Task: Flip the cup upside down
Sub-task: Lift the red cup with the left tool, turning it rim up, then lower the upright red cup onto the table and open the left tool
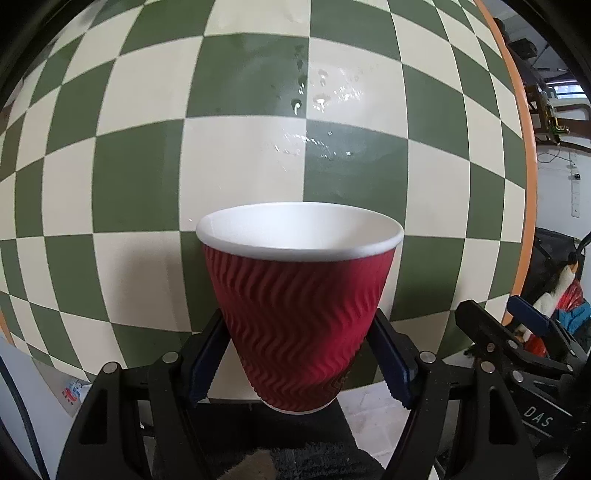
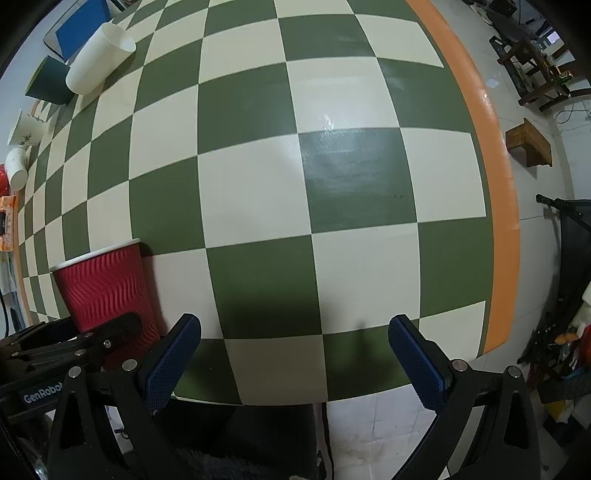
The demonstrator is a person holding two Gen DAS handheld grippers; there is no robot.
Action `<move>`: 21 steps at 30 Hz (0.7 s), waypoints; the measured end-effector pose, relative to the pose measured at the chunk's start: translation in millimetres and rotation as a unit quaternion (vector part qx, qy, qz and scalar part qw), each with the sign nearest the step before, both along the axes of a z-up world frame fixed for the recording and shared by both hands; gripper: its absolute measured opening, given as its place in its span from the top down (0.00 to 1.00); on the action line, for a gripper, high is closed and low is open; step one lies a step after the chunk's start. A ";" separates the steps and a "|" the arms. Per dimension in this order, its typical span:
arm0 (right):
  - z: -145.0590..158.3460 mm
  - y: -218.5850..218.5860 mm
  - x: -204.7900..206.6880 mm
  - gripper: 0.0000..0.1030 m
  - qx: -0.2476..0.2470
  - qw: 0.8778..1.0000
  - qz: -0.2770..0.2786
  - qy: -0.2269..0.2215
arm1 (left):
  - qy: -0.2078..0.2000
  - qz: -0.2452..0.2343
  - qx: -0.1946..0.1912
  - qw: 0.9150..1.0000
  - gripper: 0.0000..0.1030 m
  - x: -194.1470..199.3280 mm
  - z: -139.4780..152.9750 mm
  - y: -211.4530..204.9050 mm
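A red ripple-wall paper cup (image 1: 301, 314) with a white rim stands upright, mouth up, over the near edge of the green-and-cream checkered table (image 1: 147, 177). My left gripper (image 1: 299, 354) is shut on the cup, its blue pads pressed against both sides of the lower wall. The cup also shows in the right wrist view (image 2: 105, 291) at the lower left, with the left gripper's black finger across its base. My right gripper (image 2: 295, 354) is open and empty, to the right of the cup, above the table's near edge.
Water drops (image 1: 317, 99) lie on the table beyond the cup. A white cup (image 2: 98, 59) lies on its side at the far left by a blue box (image 2: 79, 27); more white cups (image 2: 18, 166) stand at the left edge. The orange table rim (image 2: 495, 177) runs along the right.
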State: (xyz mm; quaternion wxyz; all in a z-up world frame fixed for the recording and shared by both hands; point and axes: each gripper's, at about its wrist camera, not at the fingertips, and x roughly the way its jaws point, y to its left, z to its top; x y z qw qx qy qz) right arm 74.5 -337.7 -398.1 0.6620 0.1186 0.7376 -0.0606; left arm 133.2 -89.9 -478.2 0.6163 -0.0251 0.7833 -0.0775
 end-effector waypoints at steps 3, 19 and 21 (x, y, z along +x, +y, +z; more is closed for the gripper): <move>2.5 -1.1 2.5 0.00 -0.001 1.000 -0.003 -0.004 | -0.003 0.001 -0.001 1.000 0.23 -14.4 31.2 -37.9; 33.7 -6.8 0.9 0.00 -0.002 0.999 -0.018 -0.030 | -0.037 0.010 -0.016 0.999 0.19 -65.2 65.8 -58.4; 46.9 -7.2 1.7 0.00 0.001 0.999 -0.013 -0.039 | -0.060 0.012 -0.016 0.998 0.19 -75.6 83.4 -51.2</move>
